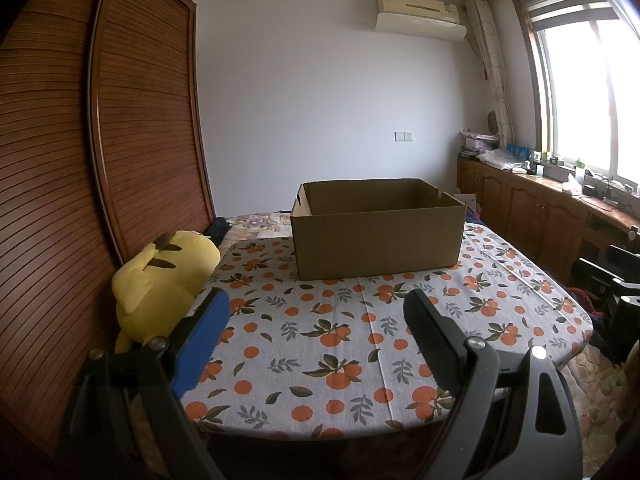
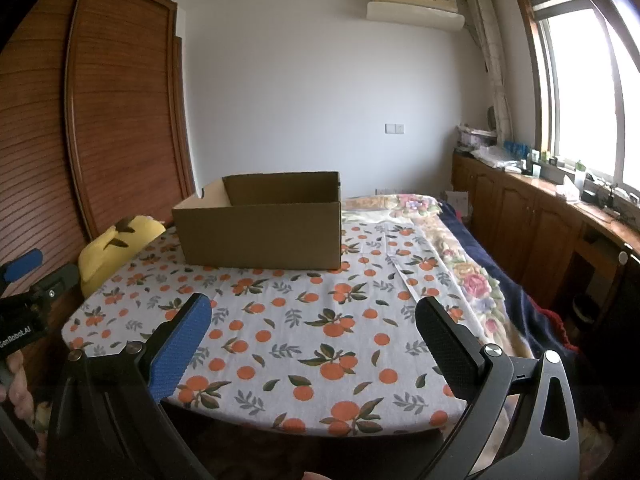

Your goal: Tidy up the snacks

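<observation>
An open brown cardboard box [image 1: 378,236] stands at the far end of a table covered in an orange-print cloth [image 1: 320,344]; its inside is hidden from here. It also shows in the right wrist view [image 2: 260,232] on the cloth [image 2: 304,332]. No snacks are in view. My left gripper [image 1: 316,304] is open and empty, above the near part of the table. My right gripper [image 2: 314,312] is open and empty, above the near edge. The left gripper also shows at the left edge of the right wrist view [image 2: 24,276].
A yellow plush toy [image 1: 160,280] lies at the table's left edge against a wooden slatted wardrobe [image 1: 100,140]. A bed with a floral blanket [image 2: 460,260] lies to the right. Wooden cabinets [image 1: 540,208] with clutter run under the window.
</observation>
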Tool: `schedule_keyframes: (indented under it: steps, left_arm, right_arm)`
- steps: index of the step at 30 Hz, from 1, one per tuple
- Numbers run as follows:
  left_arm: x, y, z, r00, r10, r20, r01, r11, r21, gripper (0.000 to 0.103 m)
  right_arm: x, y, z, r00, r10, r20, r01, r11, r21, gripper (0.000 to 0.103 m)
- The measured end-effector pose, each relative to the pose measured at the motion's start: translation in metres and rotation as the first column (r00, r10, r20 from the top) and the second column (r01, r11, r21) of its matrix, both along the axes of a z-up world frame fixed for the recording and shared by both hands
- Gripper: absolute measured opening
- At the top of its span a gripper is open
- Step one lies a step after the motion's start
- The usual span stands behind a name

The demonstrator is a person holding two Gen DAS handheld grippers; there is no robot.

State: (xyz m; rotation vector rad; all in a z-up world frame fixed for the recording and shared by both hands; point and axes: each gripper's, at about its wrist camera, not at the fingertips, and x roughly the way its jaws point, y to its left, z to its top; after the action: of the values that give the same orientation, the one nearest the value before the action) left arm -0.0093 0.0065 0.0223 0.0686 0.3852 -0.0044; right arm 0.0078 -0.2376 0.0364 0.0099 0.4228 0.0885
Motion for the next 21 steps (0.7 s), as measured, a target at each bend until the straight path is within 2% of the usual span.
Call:
schedule_keyframes:
  steps: [21]
  left_arm:
    - [0.0002, -0.0023, -0.0009, 1.000, 0.004, 0.000, -0.004, 1.000, 0.004, 0.089]
  right_arm:
    - [0.0008, 0.0008, 0.0004, 1.000, 0.002, -0.003, -0.002, 1.000, 0.001, 0.103]
